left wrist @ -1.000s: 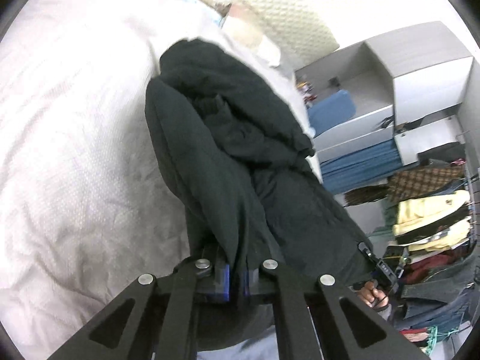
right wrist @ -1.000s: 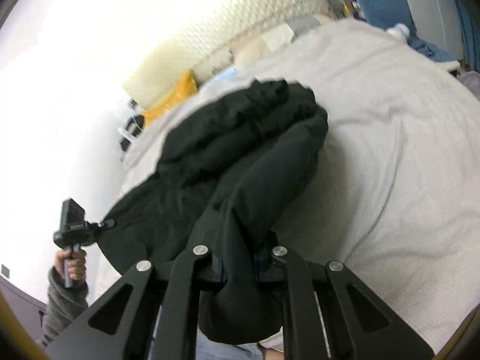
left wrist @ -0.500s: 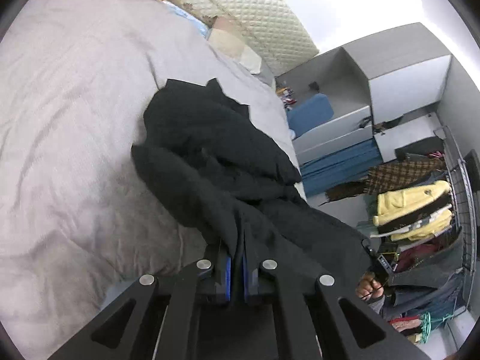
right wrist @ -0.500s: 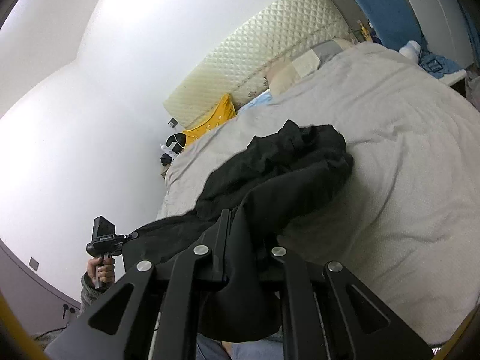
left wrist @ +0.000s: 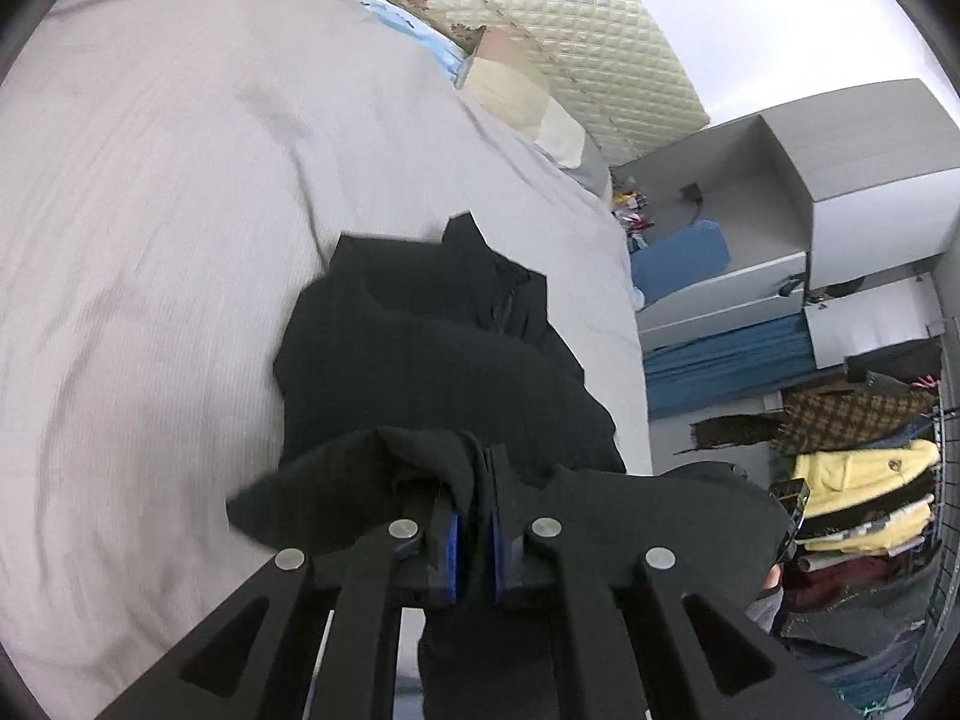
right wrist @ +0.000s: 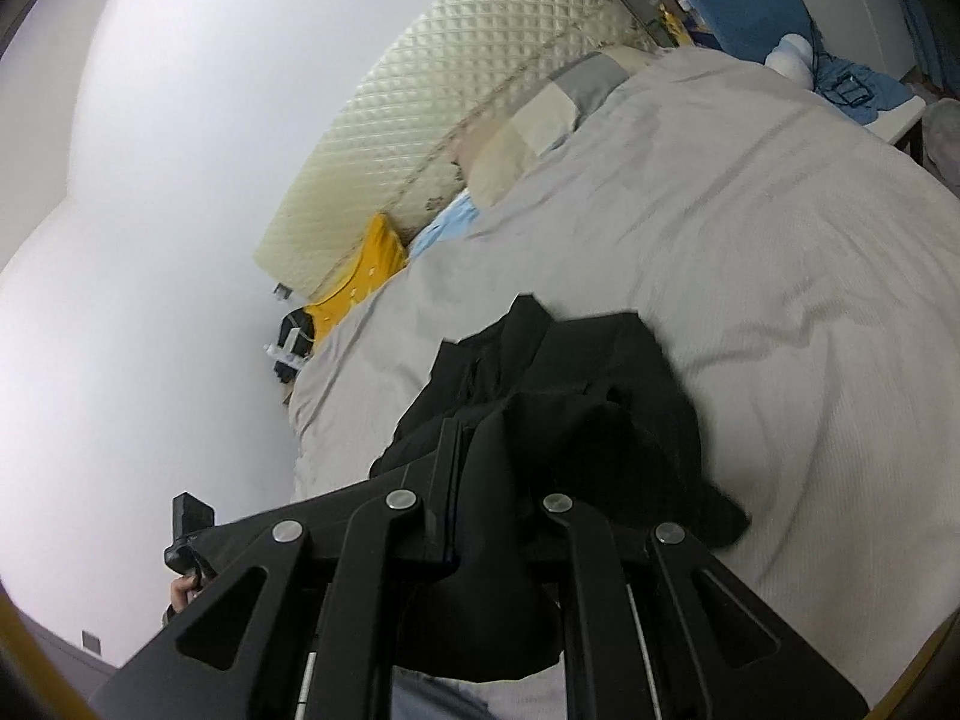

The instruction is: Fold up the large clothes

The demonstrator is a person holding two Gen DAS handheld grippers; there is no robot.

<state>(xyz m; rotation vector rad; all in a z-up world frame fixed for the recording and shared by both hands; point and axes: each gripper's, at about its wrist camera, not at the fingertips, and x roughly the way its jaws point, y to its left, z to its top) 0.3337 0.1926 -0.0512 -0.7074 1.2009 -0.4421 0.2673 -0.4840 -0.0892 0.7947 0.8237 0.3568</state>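
Observation:
A black garment [left wrist: 432, 360] lies bunched on the grey bed cover [left wrist: 150, 210], its near edge lifted toward both cameras. My left gripper [left wrist: 473, 516] has a fold of this cloth between its blue pads [left wrist: 451, 546]; the jaws are opening slightly and the pads still press on it. In the right wrist view the same black garment [right wrist: 570, 372] drapes over my right gripper [right wrist: 492, 480], which is shut on a thick fold that hides its fingertips. Each view shows the other gripper held in a hand, at the right edge [left wrist: 787, 510] and lower left [right wrist: 191, 528].
A quilted cream headboard [left wrist: 588, 30] and pillows [left wrist: 510, 84], one of them yellow [right wrist: 366, 282], sit at the bed's far end. Grey shelving with blue items [left wrist: 684, 252] and a rack of hanging clothes [left wrist: 864, 480] stand beside the bed. A white wall [right wrist: 150, 180] runs along the other side.
Both grippers have pulled back and slightly up with the garment, dragging it toward the bed's near edge. More bare cover and headboard now show beyond it.

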